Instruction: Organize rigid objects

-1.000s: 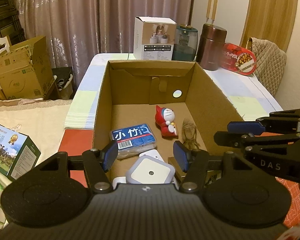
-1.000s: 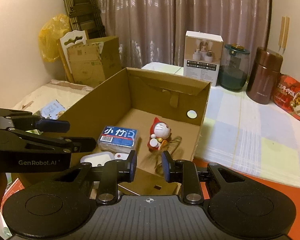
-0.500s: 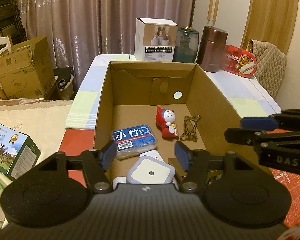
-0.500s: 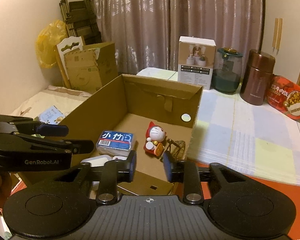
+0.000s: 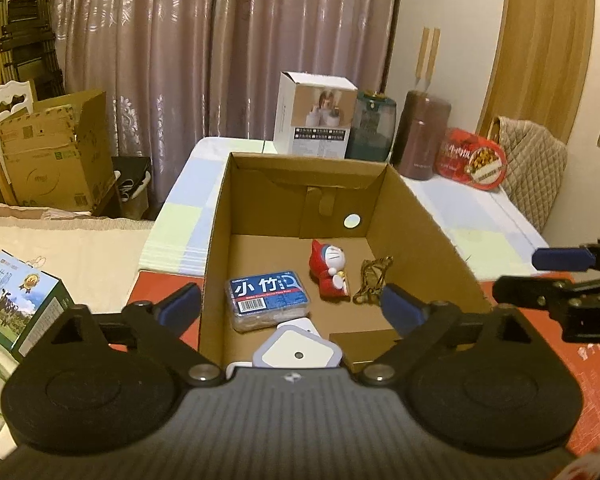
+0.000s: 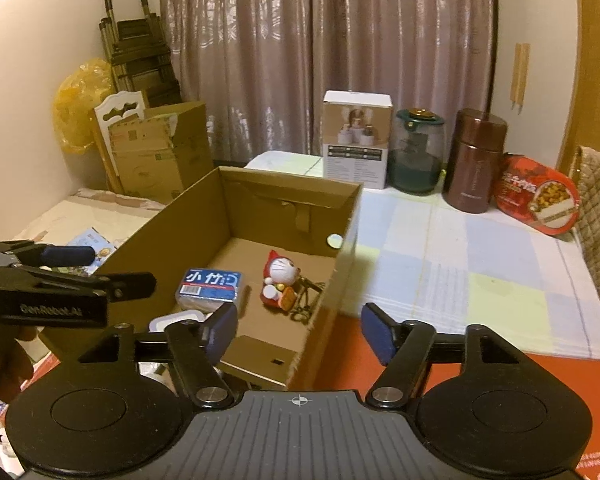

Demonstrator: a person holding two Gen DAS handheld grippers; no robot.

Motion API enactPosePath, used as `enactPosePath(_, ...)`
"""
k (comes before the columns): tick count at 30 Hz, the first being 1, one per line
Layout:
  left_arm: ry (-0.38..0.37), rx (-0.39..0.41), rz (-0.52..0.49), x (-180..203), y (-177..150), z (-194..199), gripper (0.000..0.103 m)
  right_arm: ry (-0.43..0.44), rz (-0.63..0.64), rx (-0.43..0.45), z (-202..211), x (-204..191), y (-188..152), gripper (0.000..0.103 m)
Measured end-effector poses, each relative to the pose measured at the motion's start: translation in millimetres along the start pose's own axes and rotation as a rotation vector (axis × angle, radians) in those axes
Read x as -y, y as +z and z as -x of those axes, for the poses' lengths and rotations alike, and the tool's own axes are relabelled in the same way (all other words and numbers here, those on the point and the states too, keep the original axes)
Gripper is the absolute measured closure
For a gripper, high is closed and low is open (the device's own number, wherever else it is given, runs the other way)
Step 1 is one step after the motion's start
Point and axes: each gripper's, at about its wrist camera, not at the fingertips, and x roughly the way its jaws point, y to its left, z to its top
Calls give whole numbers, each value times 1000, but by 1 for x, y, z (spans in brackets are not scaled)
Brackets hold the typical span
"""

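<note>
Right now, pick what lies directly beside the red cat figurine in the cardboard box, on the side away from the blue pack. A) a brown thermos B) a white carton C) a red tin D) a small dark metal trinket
D: the dark metal trinket lies by the figurine.

Before you sits a matt brown corrugated cardboard box [image 5: 420,232] — inside, a glossy red plastic cat figurine [image 5: 329,270] and a shiny film-wrapped blue packet [image 5: 269,298]. Behind it, a sheened brown metal flask [image 6: 476,166] on the woven checked cloth [image 6: 460,248].

Table under a pale checked cloth [image 6: 452,256] — open cardboard box [image 5: 424,232], white carton [image 6: 356,140], brown canister [image 6: 476,160].
</note>
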Motion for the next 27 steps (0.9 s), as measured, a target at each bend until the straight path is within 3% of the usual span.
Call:
enactPosePath(2, -1, 20, 5, 0, -1, 7, 1, -7, 0, -5, 5, 0, -2, 26)
enactPosePath(7, 8, 48, 15, 4, 0, 26, 1, -9, -12, -9, 20, 0, -5, 17)
enactPosePath(11, 11, 67, 10, 9, 0, 47, 1, -2, -33, -6, 34, -2, -6, 16)
enactPosePath(18, 51, 30, 28, 16, 2, 89, 1, -5, -78, -23, 60, -9, -14, 15)
enactPosePath(23, 116, 2, 34, 25, -12, 120, 2, -13, -80, -22, 83, -14, -24, 15)
enactPosePath(27, 121, -25, 49, 33, -26, 139, 2, -21, -100, -27, 103, -17, -38, 15)
